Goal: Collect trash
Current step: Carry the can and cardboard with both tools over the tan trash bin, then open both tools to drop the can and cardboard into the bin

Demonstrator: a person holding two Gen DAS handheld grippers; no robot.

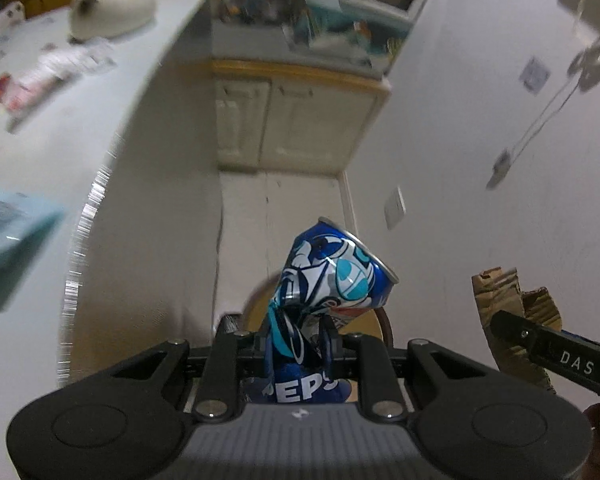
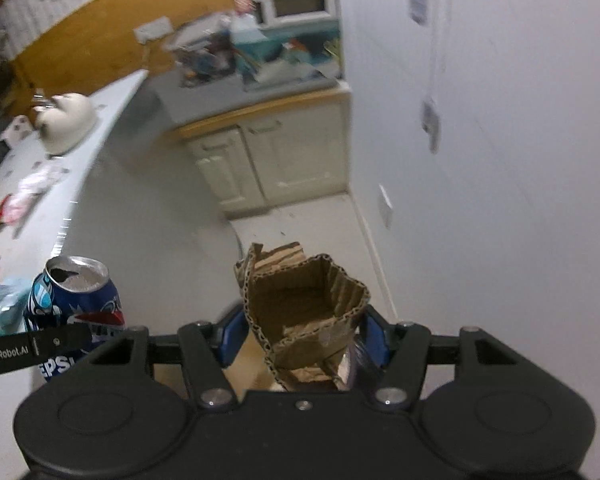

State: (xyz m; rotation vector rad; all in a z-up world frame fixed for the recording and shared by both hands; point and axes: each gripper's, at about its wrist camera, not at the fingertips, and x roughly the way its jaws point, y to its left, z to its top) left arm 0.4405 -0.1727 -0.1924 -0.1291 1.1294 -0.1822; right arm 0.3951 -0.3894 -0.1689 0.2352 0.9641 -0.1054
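Left claw pinching a crushed shiny blue can, right claw squeezing bumpy brown cardboard, both over a pale floor

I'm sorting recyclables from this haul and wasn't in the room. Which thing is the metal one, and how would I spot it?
Start at the long white counter on the left; beside its edge the left claw is shut on a crushed soda can. It is glossy blue with white and turquoise graphics, its opened top showing, unlike the dull brown torn cardboard in the right claw.
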